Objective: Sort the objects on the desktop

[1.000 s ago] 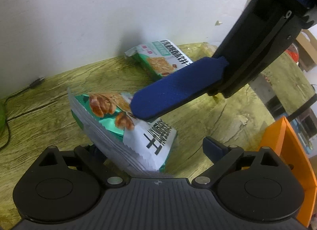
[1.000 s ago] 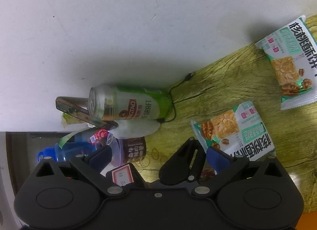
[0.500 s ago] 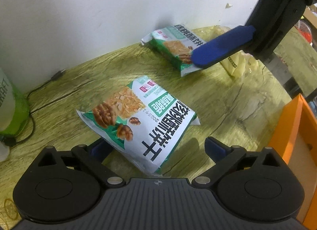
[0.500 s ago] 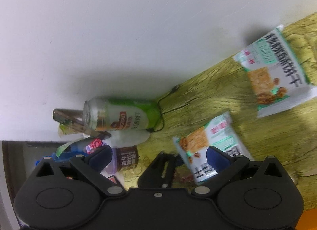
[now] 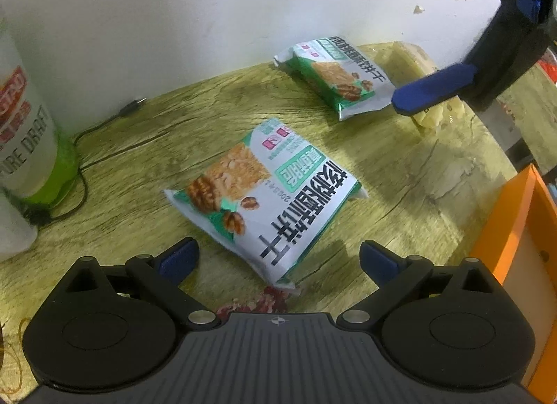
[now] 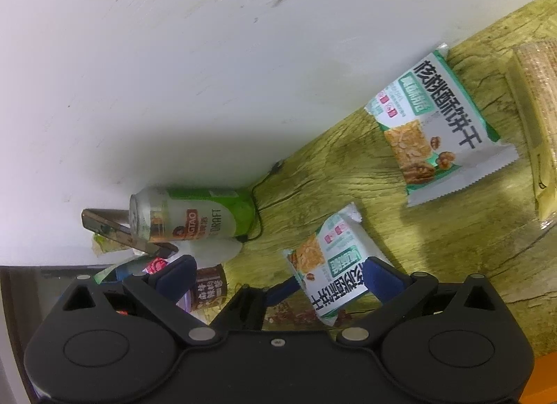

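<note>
left tongs (image 5: 276, 257): held low over the near part of the bench (image 5: 417, 174), pointing toward the wall, blue fingers (image 5: 179, 259) spread wide and gripping nothing. the near biscuit packet (image 5: 268, 195) lies flat on the bench just ahead of them, its near end reaching in between the two tips without touching either.

right tongs (image 6: 278, 278): rolled onto their side, so that the wall and bench run at a slant in their own camera; fingers spread wide, nothing pinched. seen from the left camera, one blue finger (image 5: 433, 88) slants down from the upper right, its tip just beside the far biscuit packet (image 5: 339, 73); contact cannot be told.

near biscuit packet: green and white, walnut picture, face up, mid-bench, well apart from the far one.

far biscuit packet (image 6: 438, 125): same print, face up, close to the wall.

clear wafer pack (image 6: 536, 115): pale yellow, lying just beside the far packet, toward the bench's right end.

beer can (image 6: 195, 216): green and white, standing at the left end of the bench by the wall.

black cable (image 5: 104, 125): runs along the bench from the wall to the foot of the can.

small brown jar (image 6: 209, 285): near the can, partly hidden by the right tongs' finger.

orange bin (image 5: 515, 230): at the right edge of the bench; only its rim and one wall show.

red-brown wrapper (image 5: 257, 303): just under the near packet's end, mostly hidden by the left tongs' body.
</note>
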